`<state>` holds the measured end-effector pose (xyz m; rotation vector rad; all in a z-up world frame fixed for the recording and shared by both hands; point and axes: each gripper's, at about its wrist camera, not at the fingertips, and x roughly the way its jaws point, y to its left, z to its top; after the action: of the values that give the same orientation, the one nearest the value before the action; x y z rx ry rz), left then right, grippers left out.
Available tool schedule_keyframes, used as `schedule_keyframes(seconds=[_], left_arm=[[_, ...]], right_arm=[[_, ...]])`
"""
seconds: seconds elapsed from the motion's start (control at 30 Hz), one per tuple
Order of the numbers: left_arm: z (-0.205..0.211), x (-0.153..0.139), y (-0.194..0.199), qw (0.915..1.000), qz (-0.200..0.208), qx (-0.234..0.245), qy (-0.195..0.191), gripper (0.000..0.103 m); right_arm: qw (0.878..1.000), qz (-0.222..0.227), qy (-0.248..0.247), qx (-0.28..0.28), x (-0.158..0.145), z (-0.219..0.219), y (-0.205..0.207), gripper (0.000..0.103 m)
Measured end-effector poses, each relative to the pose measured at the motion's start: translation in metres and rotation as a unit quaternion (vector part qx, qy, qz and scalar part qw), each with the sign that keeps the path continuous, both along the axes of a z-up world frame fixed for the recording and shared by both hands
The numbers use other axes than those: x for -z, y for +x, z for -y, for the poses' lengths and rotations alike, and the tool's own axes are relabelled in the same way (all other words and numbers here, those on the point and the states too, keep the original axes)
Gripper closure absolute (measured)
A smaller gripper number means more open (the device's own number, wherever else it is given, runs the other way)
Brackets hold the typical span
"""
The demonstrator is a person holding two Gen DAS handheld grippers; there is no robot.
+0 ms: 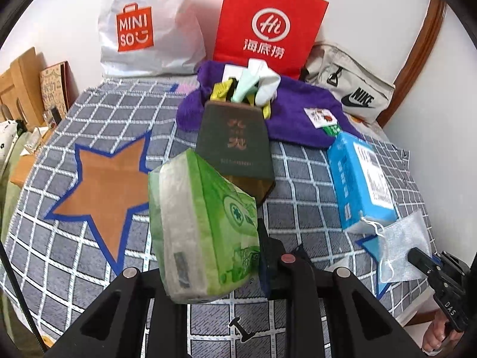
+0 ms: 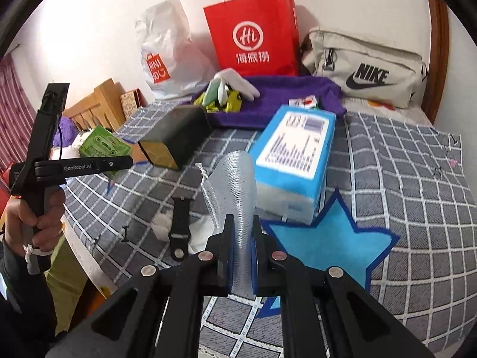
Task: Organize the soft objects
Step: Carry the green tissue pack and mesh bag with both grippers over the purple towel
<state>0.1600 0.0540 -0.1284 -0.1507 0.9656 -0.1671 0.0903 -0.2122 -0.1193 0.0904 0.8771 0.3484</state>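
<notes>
Left wrist view: the left hand-held gripper (image 1: 226, 256) is clamped on a green tissue pack (image 1: 202, 226), which hangs clear of the bed (image 1: 89, 238). Just beyond the pack stands a dark box (image 1: 235, 143). Further ahead lies a purple cloth (image 1: 298, 125) with small soft items (image 1: 250, 86) heaped on its near end. To the right of the gripper a blue tissue pack (image 1: 360, 182) rests on the bed. At the far right the right hand-held gripper (image 1: 417, 258) pinches a clear mesh pouch (image 1: 402, 247). Against the wall ahead stand a white bag (image 1: 149, 26), a red bag (image 1: 268, 24) and a beige bag (image 1: 348, 86).

Right wrist view: the right hand-held gripper (image 2: 241, 256) is closed on the mesh pouch (image 2: 235, 185), which stands up between the jaws, off the bed (image 2: 417, 208). The blue pack (image 2: 293, 158) lies just ahead and to the right. The dark box (image 2: 176, 137) lies ahead and to the left. The purple cloth (image 2: 283, 95) is beyond both. A black strap (image 2: 180, 226) lies on the bed just left of the gripper. At the far left a hand (image 2: 35, 208) holds the left hand-held gripper (image 2: 119, 161) with the green pack (image 2: 104, 146).

Progress, as a judgement: the task is at an early to middle stage. Two soft items are lifted but not yet placed. The blue pack, the cloth and the heaped items remain loose on the bed. No destination is evident; the bags are likely candidates.
</notes>
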Motion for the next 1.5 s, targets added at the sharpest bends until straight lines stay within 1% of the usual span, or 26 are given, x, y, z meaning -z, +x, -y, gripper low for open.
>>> schedule_keyframes(seconds=[0.37, 0.8, 1.23, 1.37, 1.5], left_arm=[[0.01, -0.034, 0.01, 0.9995, 0.031, -0.001, 0.01, 0.081], [0.029, -0.07, 0.034, 0.9979, 0.059, 0.012, 0.022, 0.081], [0.041, -0.084, 0.074, 0.9969, 0.07, 0.019, 0.029, 0.081], [0.044, -0.084, 0.089, 0.9969, 0.069, 0.02, 0.031, 0.081], [0.046, -0.079, 0.107, 0.9976, 0.062, 0.025, 0.019, 0.081]], right_arm=[[0.999, 0.035, -0.009, 0.013, -0.039, 0.004, 0.026, 0.094], [0.998, 0.049, -0.01, 0.032, -0.06, 0.011, 0.066, 0.094], [0.997, 0.066, -0.01, 0.032, -0.077, 0.012, 0.115, 0.094], [0.997, 0.067, -0.01, 0.031, -0.077, 0.011, 0.134, 0.094], [0.997, 0.066, -0.011, 0.028, -0.075, 0.008, 0.154, 0.094]])
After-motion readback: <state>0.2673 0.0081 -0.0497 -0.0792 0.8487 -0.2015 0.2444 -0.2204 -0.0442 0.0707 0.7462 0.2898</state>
